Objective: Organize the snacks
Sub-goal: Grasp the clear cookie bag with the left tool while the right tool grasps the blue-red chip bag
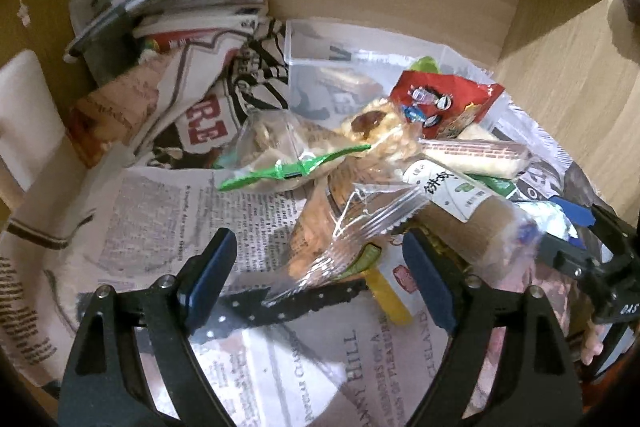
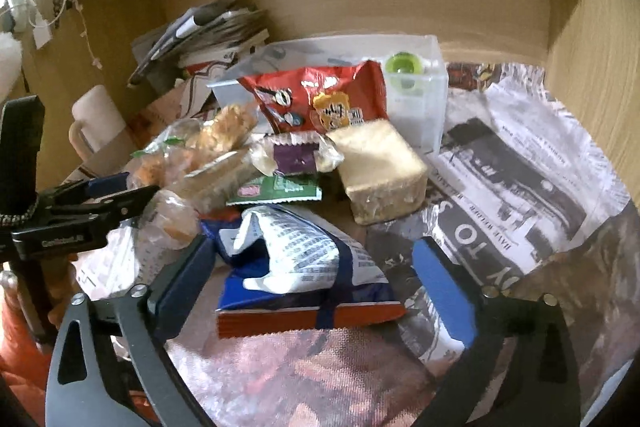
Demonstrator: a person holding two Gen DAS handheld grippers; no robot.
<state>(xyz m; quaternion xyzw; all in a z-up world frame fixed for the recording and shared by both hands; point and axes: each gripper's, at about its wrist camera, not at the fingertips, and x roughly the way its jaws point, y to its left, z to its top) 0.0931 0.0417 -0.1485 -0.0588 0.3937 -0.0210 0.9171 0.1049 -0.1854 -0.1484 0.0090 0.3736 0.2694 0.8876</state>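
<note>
The snack heap (image 2: 288, 163) fills mid-frame on newspaper (image 1: 168, 211), nearly all unsorted. The clear box (image 2: 420, 95), upper centre, holds little (one green roll). Both the left gripper (image 1: 316, 279) and right gripper (image 2: 320, 275) gape wide, gripping nothing.

The chip bag (image 2: 320, 99) was red with cartoon faces; the crumpled packet (image 2: 296, 259) was blue and white with an orange edge; the newspaper (image 1: 160, 211) was black-and-white print.
</note>
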